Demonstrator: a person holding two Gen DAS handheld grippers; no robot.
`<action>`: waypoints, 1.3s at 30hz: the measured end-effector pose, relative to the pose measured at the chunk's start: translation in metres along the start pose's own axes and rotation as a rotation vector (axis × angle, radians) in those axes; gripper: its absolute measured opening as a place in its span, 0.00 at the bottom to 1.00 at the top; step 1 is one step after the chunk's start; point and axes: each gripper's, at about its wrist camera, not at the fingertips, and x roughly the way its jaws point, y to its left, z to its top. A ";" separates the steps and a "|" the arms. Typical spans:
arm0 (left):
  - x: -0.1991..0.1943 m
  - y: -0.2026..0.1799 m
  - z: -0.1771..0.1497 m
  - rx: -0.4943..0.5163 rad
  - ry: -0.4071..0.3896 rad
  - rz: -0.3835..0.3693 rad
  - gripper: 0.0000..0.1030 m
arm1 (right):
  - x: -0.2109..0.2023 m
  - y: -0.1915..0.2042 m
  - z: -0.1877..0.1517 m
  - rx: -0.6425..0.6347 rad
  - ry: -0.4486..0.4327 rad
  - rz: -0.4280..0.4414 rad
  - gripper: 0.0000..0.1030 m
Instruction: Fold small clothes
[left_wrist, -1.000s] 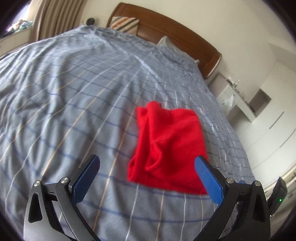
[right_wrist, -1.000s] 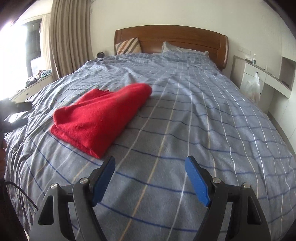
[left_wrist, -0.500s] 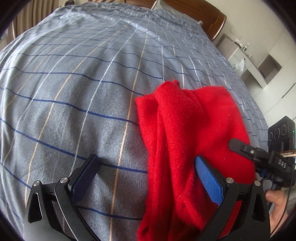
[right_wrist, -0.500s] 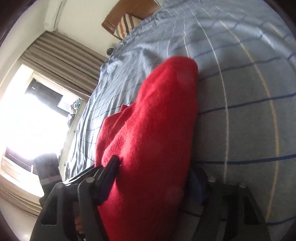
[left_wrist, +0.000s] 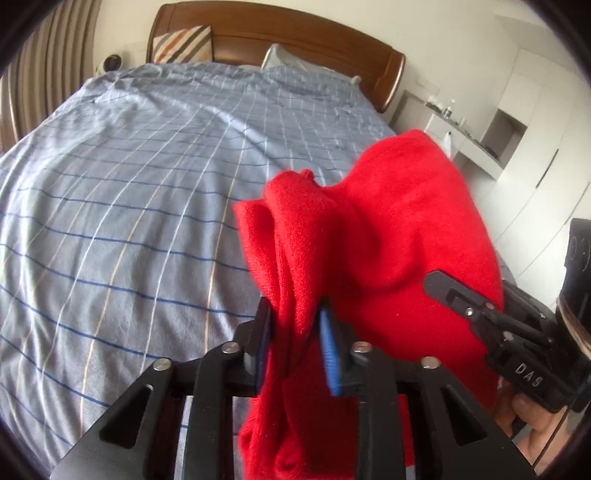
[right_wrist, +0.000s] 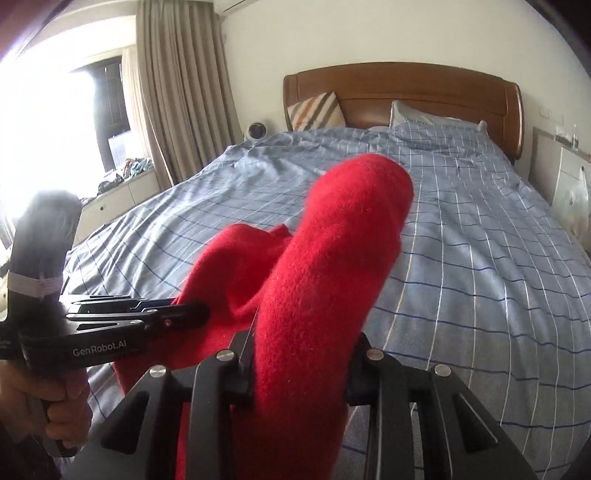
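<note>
I have the red garment (left_wrist: 373, 236) lifted off the bed (left_wrist: 122, 206), bunched between both tools: my left gripper (left_wrist: 295, 345) is clamped on its left edge, my right gripper (right_wrist: 299, 373) is closed on a thick fold, so its span runs side to side between them.

Garment (left_wrist: 373, 251) hangs above the bed (left_wrist: 129, 192), pinched in both tongs: left tongs (left_wrist: 295, 350) to the left, right tongs (right_wrist: 299, 369) just beside them on the right. Headboard (right_wrist: 402, 88) at the far end, two pillows (right_wrist: 314, 110) propped against it. Curtain (right_wrist: 181, 92) and window left of the bed; cabinets (left_wrist: 532, 147) to its right.
</note>
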 end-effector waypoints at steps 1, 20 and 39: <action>0.009 0.004 -0.001 -0.007 0.025 0.053 0.60 | 0.007 -0.014 -0.004 0.041 0.045 0.002 0.46; -0.194 -0.060 -0.070 0.129 -0.289 0.413 0.99 | -0.287 -0.037 -0.051 -0.437 -0.059 -0.363 0.93; -0.217 -0.096 -0.155 0.047 -0.136 0.430 1.00 | -0.255 0.060 -0.140 0.034 0.118 -0.198 0.95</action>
